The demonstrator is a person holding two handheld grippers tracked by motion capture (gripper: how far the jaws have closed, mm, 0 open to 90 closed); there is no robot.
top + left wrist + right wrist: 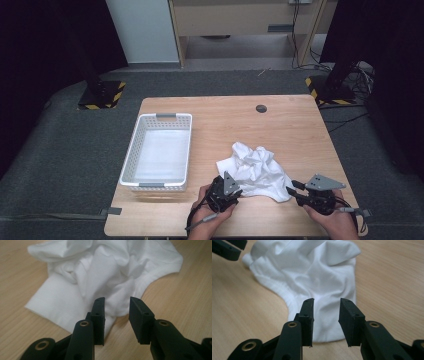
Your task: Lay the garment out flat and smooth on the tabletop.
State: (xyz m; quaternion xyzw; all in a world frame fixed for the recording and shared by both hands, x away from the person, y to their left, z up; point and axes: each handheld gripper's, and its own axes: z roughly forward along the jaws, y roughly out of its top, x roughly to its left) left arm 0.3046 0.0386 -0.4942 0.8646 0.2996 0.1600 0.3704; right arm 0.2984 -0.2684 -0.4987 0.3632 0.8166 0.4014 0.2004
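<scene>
The crumpled white garment (256,171) lies bunched on the tabletop (295,130), so its folds hide its own shape; whether it is a shirt cannot be told. It sits just ahead of both tools and between them. The left tool (116,305) has its jaws apart, nothing pressed between them, with the cloth's near hem lying just beyond the tips. The right tool (326,306) likewise stands parted over the garment's lower edge, gripping nothing. In the right gripper view the left tool is cut off at the top left corner. Both hands are cropped by the bottom of the high view. A white slotted basket (131,159) stands well off to the left tool's far side. A dark round grommet (261,108) lies far ahead. Bare wood stretches beyond the garment; the near tabletop edge runs close behind the tools
</scene>
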